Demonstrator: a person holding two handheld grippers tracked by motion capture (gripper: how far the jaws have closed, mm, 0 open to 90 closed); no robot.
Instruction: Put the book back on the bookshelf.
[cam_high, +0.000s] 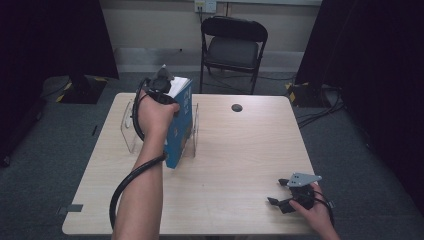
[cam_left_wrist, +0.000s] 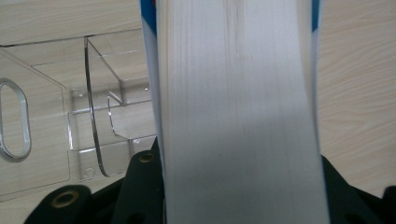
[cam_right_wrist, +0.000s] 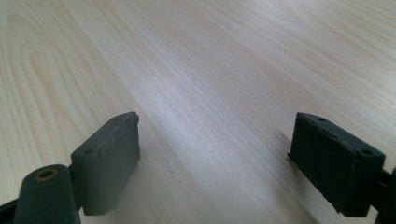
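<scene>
Gripping the blue book (cam_high: 179, 125) from above, my left gripper (cam_high: 162, 85) has its jaws clamped on the two covers, and in the left gripper view the white page edges (cam_left_wrist: 238, 112) run straight up between them. I see the book standing nearly upright, tilted a little, with its lower end down at the clear acrylic stand (cam_high: 131, 125) on the left part of the wooden table (cam_high: 235, 165). The stand has see-through upright dividers (cam_left_wrist: 95, 107) making slots; the book sits against its right side, near the outer panel (cam_high: 195, 130), though I cannot tell whether it is fully inside a slot. The slots I see to the left of the book hold nothing. My right gripper (cam_high: 280, 192) rests low at the near right corner of the table, well apart from the book, jaws spread wide with bare tabletop between its pads (cam_right_wrist: 109, 158)
</scene>
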